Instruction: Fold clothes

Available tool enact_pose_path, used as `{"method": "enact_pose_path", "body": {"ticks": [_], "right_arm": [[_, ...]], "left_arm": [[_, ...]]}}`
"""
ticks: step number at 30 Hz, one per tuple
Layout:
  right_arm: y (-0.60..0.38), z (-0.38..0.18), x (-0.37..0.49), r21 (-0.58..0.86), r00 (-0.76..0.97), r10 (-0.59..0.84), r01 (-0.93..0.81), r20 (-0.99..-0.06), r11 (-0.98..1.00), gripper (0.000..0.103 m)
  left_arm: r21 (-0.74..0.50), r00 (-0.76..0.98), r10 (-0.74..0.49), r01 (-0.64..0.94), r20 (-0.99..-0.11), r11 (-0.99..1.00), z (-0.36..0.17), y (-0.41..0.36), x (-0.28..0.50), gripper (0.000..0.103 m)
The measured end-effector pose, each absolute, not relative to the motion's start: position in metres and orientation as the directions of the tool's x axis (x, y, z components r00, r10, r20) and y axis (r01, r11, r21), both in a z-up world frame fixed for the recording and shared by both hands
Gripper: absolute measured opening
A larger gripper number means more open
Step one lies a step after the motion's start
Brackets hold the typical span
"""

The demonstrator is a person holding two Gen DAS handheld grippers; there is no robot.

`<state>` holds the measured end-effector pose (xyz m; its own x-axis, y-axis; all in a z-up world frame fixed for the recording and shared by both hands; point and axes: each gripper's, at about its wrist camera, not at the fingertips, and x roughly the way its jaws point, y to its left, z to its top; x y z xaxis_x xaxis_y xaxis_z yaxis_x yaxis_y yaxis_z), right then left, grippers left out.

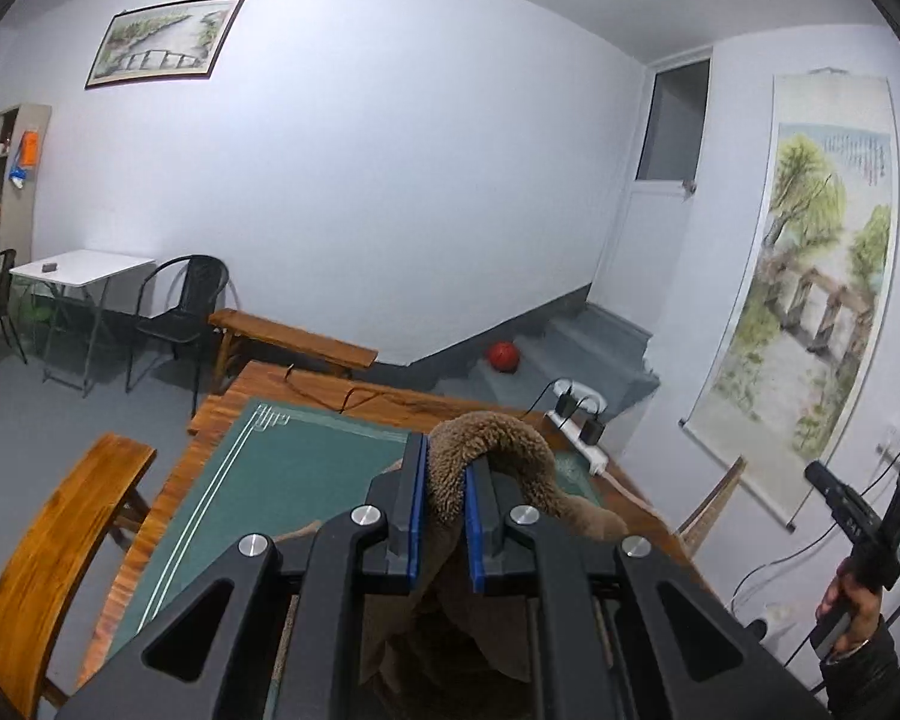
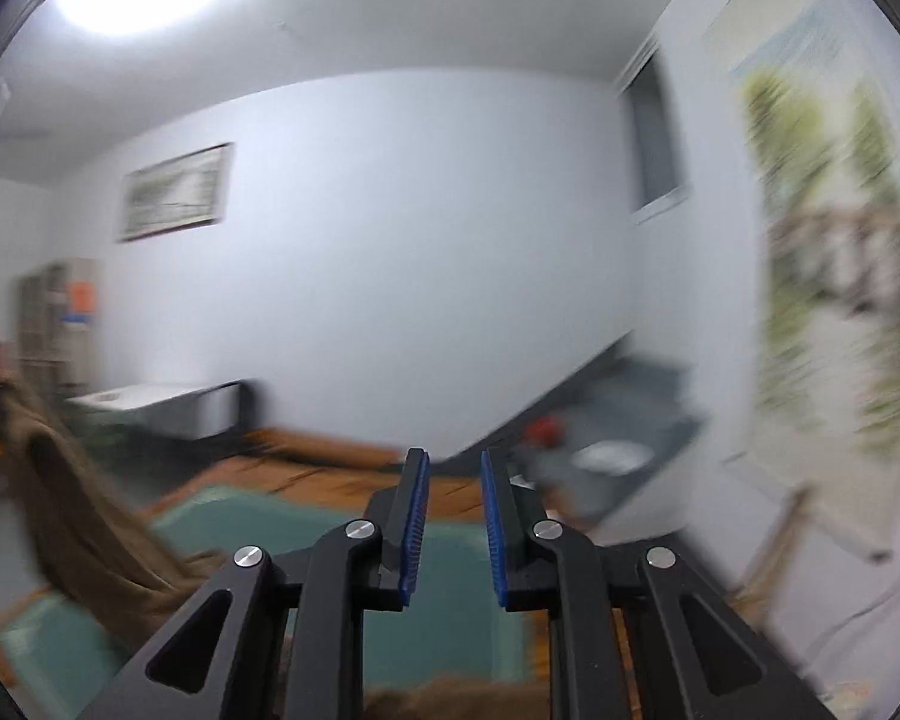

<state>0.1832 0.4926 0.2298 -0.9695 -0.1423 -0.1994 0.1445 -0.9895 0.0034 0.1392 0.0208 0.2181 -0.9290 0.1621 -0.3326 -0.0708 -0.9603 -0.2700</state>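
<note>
My left gripper (image 1: 446, 468) is shut on a brown fleecy garment (image 1: 510, 450); a fold arches over the right finger and the rest hangs down below the jaws, lifted above the green mat (image 1: 282, 480). In the right wrist view, which is motion-blurred, my right gripper (image 2: 455, 486) is open and empty above the green mat (image 2: 450, 600). The same brown garment (image 2: 84, 516) hangs at the left of that view. The right gripper, held in a hand, also shows at the right edge of the left wrist view (image 1: 858, 528).
The mat lies on a wooden table (image 1: 330, 387) with a wooden bench (image 1: 48, 546) at its left and another behind it. A power strip (image 1: 576, 438) with plugs sits at the table's far right. A wall scroll (image 1: 810, 276), an orange ball (image 1: 504, 356), chairs and a white table stand beyond.
</note>
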Motion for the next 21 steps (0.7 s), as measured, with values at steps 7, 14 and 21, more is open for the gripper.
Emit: {"method": "enact_pose_path", "body": {"ticks": [7,14,21], "right_arm": [[0.448,0.16,0.166,-0.04,-0.821,-0.376,0.433,-0.43,-0.901,0.095],[0.405,0.106,0.123,-0.031,-0.637,-0.484,0.623,-0.6,-0.782,0.095],[0.408,0.068,0.026,0.251,-0.462,-0.585,0.601,-0.667,-0.759,0.095]], "left_arm": [[-0.262,-0.94,0.119,-0.033,-0.319,-0.965,0.223,0.015,0.158,0.013],[-0.243,-0.952,0.081,-0.007,-0.296,-0.97,0.229,0.01,0.177,0.013],[-0.24,-0.962,0.014,0.053,-0.272,-0.969,0.241,-0.019,0.198,0.013]]}}
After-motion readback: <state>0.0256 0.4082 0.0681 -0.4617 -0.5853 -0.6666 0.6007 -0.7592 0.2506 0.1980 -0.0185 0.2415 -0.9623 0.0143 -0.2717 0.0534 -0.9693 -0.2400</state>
